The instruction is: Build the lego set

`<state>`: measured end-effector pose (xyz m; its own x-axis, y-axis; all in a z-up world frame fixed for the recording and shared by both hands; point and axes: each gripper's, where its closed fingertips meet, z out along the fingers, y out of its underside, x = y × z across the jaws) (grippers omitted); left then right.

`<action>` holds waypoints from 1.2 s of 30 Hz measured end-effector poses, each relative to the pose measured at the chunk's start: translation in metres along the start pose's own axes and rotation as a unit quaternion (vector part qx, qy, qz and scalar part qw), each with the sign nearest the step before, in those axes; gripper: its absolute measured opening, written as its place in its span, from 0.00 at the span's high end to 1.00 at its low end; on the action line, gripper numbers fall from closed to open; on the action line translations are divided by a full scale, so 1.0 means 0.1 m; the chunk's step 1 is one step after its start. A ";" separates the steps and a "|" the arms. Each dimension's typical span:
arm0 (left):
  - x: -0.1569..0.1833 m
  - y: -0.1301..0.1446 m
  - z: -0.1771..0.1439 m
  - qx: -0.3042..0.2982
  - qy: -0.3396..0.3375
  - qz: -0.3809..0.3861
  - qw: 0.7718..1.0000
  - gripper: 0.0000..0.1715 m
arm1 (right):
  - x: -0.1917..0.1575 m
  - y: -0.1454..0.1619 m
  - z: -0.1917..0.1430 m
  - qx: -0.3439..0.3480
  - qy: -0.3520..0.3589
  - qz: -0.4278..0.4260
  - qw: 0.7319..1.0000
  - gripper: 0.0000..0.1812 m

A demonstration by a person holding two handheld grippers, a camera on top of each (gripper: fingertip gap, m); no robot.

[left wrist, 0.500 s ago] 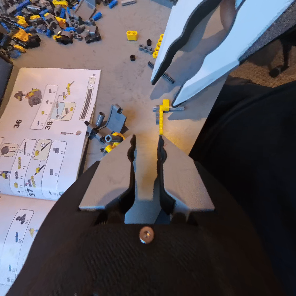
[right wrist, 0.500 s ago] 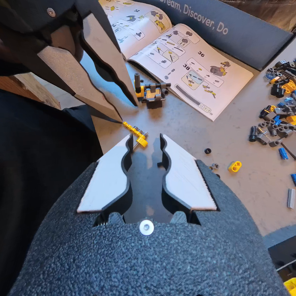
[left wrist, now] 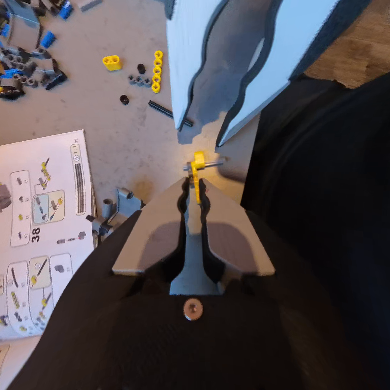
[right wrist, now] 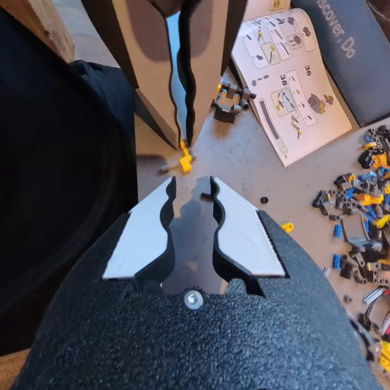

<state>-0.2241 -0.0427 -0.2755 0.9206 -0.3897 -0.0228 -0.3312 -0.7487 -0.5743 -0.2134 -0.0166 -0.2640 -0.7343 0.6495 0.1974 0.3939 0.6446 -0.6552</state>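
Yellow beam assembly (left wrist: 197, 179) pinched in left claw (left wrist: 193, 181); gaping right claw (right wrist: 192, 179) just beside.

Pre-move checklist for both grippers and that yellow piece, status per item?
1. Left gripper shut on the yellow beam assembly: ok.
2. Grey axle seated through the yellow connector: ok.
3. Right gripper open, holding nothing: ok.
4. Right fingertips apart from the assembly: ok.
5. Assembly lifted off the table: cannot tell.
6. Instruction booklet open beside the work: ok.
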 end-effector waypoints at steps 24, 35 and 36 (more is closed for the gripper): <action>0.08 -0.01 0.00 0.087 0.058 0.031 0.994 0.97 | -0.22 -0.13 0.21 -0.016 -0.163 -0.013 0.986 0.93; 0.11 -0.01 -0.01 0.093 0.071 -0.001 0.993 0.97 | -0.21 -0.15 0.16 -0.005 -0.180 0.049 0.982 0.72; 0.10 -0.02 -0.01 0.093 0.083 -0.010 0.992 0.97 | -0.22 -0.16 0.17 -0.001 -0.182 0.041 0.983 0.72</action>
<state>-0.2144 -0.0462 -0.2738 0.8751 -0.4699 0.1156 -0.2555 -0.6516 -0.7142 -0.2128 -0.0477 -0.2699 -0.8491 0.5121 -0.1291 0.4604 0.5980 -0.6560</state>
